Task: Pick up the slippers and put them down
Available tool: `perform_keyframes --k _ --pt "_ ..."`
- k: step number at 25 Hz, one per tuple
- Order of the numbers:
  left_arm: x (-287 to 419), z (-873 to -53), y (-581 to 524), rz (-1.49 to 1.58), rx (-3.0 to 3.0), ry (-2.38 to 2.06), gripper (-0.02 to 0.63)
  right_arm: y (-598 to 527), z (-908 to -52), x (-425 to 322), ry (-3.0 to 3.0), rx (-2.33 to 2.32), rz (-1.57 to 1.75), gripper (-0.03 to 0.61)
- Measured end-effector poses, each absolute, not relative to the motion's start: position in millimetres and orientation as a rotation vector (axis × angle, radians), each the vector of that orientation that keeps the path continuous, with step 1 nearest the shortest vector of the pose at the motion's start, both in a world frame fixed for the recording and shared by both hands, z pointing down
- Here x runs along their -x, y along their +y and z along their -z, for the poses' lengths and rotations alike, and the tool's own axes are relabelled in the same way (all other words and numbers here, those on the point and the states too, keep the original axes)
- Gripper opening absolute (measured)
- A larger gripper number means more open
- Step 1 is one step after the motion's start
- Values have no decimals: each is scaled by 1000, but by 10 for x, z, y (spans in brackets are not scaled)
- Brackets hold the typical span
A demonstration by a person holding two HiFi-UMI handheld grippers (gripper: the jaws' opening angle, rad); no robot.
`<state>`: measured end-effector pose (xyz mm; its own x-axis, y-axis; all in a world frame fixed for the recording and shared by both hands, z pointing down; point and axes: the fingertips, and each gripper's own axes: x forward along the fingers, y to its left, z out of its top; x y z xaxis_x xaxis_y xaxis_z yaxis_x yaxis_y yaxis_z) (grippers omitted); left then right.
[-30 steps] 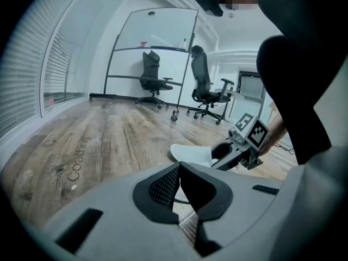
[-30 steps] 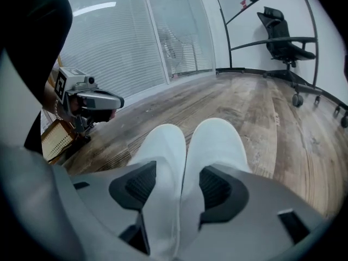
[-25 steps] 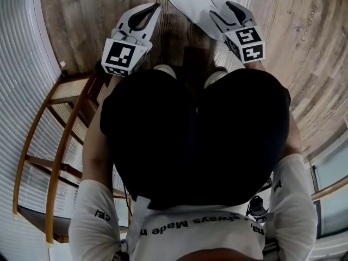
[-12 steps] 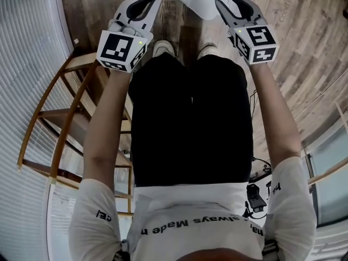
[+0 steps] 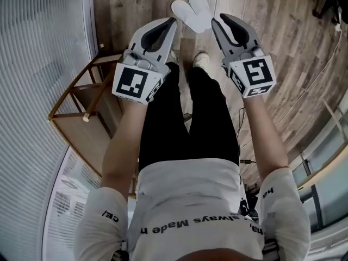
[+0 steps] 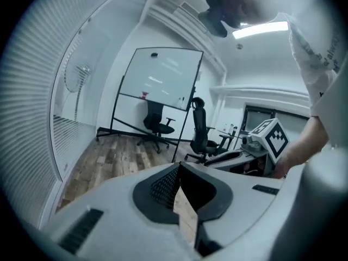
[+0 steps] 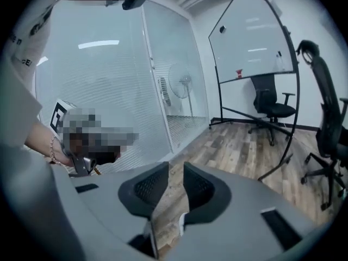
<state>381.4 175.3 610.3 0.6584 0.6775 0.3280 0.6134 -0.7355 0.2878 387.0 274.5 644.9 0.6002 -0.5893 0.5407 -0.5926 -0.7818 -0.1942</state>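
Standing over a pair of white slippers, side by side on the wood floor, just past the feet. Holding the left gripper pinched shut on nothing. Just been closing the right gripper, a small gap left, nothing inside.

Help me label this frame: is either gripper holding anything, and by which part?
Nothing is held. The left gripper is shut empty; the right gripper has jaws just closing, empty. Both slippers lie on the floor.
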Motion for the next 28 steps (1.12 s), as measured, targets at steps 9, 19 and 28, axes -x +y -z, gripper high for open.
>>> perform_keyframes --k 9,19,28 --pt "-3683 -3743 1584 -499 -2802 996 12 2805 -4123 -3802 -1050 -2867 -743 46" --pt "-3334 -2194 1647 -344 -2782 970 12 2786 -2260 -3517 -1094 -2908 -494 32" --pt "-3044 -1185 1607 -191 -2802 983 12 2578 -1163 -3135 -1156 -2870 -356 29"
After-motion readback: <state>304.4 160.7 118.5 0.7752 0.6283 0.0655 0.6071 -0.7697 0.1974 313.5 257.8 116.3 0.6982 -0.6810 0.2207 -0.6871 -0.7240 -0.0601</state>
